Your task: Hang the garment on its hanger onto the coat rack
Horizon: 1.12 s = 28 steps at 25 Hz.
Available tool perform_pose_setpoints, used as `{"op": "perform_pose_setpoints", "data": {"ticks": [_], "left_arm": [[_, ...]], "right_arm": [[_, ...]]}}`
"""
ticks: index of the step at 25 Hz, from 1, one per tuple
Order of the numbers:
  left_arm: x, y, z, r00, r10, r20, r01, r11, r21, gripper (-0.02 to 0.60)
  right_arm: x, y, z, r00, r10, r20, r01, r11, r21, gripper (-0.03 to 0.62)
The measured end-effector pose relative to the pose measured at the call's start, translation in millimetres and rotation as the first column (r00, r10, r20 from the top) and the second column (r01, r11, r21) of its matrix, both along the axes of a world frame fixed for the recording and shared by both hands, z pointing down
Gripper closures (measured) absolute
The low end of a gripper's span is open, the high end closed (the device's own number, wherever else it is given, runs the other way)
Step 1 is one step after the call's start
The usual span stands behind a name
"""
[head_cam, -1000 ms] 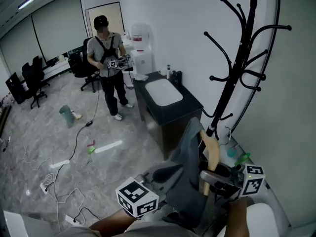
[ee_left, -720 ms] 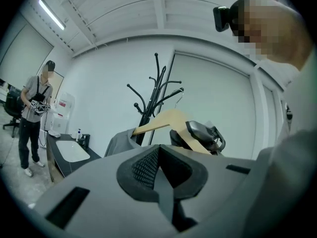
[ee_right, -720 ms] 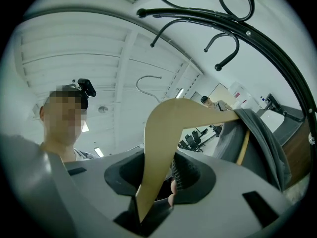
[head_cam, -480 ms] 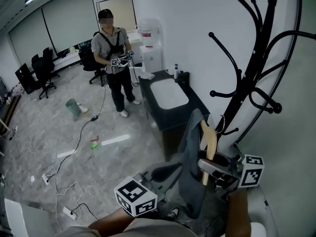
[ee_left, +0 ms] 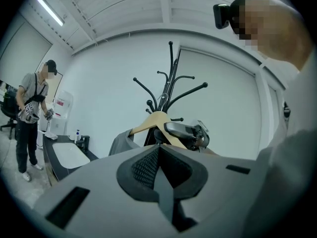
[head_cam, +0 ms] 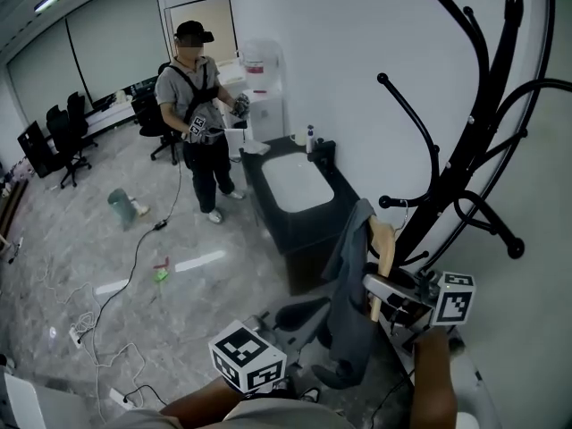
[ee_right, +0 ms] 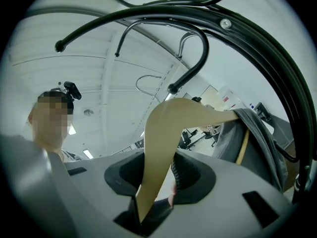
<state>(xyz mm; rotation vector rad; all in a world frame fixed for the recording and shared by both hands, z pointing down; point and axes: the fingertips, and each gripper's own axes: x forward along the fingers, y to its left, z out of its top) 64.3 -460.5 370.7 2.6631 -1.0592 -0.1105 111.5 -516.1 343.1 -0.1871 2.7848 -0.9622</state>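
A black coat rack (head_cam: 465, 150) with curved hooks stands against the white wall at the right. A grey garment (head_cam: 350, 284) hangs on a wooden hanger (head_cam: 384, 244) just left of the rack's pole. My right gripper (head_cam: 386, 295) is shut on the hanger's shoulder. In the right gripper view the hanger's arm (ee_right: 166, 128) runs between the jaws, its wire hook (ee_right: 148, 81) beside a rack hook (ee_right: 195, 68). My left gripper (head_cam: 299, 315) is low beside the garment's hem. Its jaws (ee_left: 159, 165) are shut with nothing between them.
A dark cabinet with a white top (head_cam: 304, 195) stands against the wall behind the garment. Another person (head_cam: 197, 105) holding grippers stands near a water dispenser (head_cam: 259, 74). Cables (head_cam: 116, 293) lie on the marble floor, and office chairs (head_cam: 63, 137) stand far left.
The hanger with the garment and my right gripper have come up closer to the rack's pole and hooks. The person in the background has shifted and turned.
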Motion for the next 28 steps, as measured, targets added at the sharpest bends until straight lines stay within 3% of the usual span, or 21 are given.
{"op": "perform_pose_setpoints", "data": {"ticks": [10, 19, 24, 28], "left_arm": [[-3.5, -40.0, 8.5, 0.999, 0.031, -0.016, -0.032, 0.999, -0.042, 0.576], [4.9, -61.6, 24.3, 0.997, 0.071, -0.016, -0.072, 0.995, -0.072, 0.577], [13.8, -73.1, 30.1, 0.996, 0.091, -0.015, -0.092, 0.993, -0.08, 0.577], [18.1, -75.8, 34.4, 0.994, 0.104, -0.016, -0.105, 0.991, -0.079, 0.575]], "right_arm": [[-0.9, -42.7, 30.9, 0.998, 0.042, -0.037, -0.044, 0.997, -0.058, 0.447], [17.1, -62.3, 52.1, 0.993, 0.114, -0.011, -0.115, 0.99, -0.08, 0.448], [29.2, -76.3, 56.4, 0.982, 0.188, -0.026, -0.189, 0.982, -0.021, 0.447], [30.0, -76.6, 64.1, 0.966, 0.226, -0.122, -0.219, 0.973, 0.074, 0.441]]}}
